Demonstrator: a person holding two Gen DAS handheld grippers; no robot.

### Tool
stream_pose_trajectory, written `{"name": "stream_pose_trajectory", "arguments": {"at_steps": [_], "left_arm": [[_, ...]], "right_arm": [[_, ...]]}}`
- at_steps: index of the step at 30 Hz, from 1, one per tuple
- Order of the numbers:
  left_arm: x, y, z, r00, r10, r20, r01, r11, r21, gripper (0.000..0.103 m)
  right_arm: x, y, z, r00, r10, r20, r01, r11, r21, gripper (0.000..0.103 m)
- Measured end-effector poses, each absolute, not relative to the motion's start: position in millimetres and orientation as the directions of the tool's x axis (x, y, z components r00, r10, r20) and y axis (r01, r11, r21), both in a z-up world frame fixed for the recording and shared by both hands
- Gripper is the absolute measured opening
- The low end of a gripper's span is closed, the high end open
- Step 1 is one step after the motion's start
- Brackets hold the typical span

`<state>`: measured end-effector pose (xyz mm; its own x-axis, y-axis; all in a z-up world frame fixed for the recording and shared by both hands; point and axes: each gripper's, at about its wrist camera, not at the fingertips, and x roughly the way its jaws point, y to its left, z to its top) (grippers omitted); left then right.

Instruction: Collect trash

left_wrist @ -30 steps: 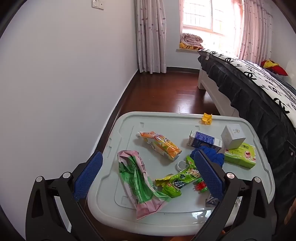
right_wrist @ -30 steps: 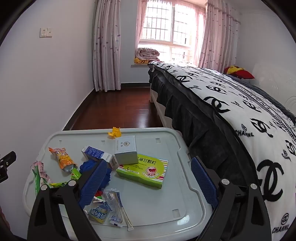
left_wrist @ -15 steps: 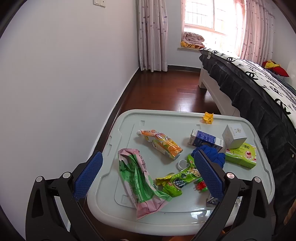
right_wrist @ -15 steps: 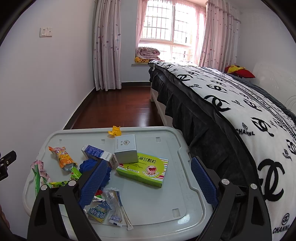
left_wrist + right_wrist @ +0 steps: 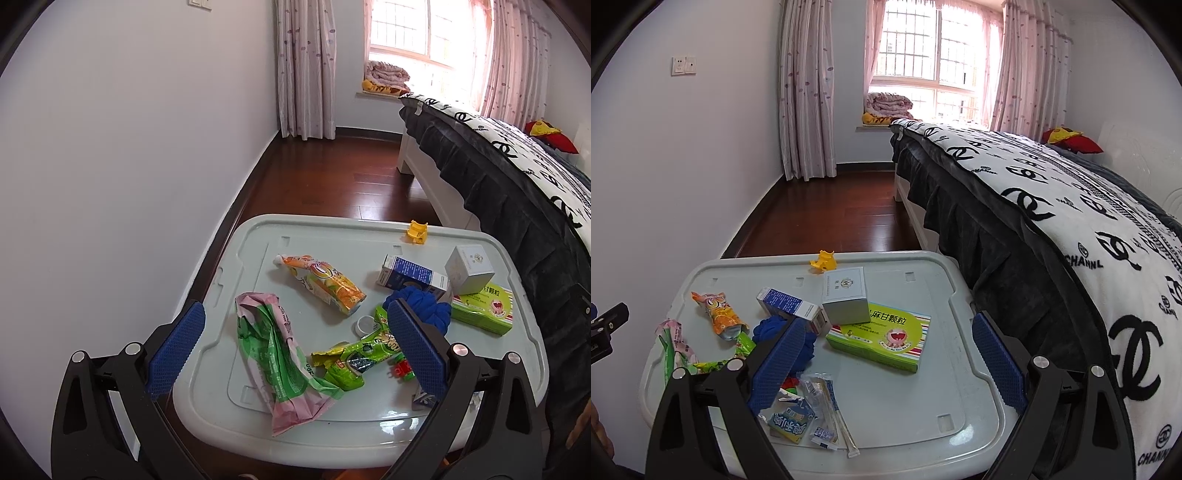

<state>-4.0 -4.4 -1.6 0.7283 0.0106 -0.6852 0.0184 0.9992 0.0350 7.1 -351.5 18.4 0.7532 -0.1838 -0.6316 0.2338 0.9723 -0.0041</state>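
Nothing is picked up yet: both the left tongs (image 5: pixel 293 349) and right tongs (image 5: pixel 888 363) hover wide apart above wrappers (image 5: pixel 284 356) strewn on the worktop (image 5: pixel 332 236); next, lower onto one.

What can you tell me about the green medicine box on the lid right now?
The green box is a flat cardboard carton, lime green on top with a rainbow-striped band, black Chinese characters and a cartoon laughing mouth; its sides are plain green. It lies flat and closed, looking undented, on the grey storage-bin lid, toward the side nearest the bed. The small white cube box sits at its far corner, apparently overlapping it. Neither gripper touches it; it lies ahead of the open right gripper.
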Motion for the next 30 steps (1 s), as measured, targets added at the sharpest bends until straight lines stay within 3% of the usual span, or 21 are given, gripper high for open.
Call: {"name": "stream_pose_trajectory", "arguments": {"at_steps": [30], "left_arm": [[2.1,0.4,-4.8,0.724,0.004,-0.689,0.017,1.0,0.023,0.097]], "right_arm": [[7.4,-352.1,17.9,0.749,-0.176,-0.639,0.233,0.973,0.005,0.09]]}}
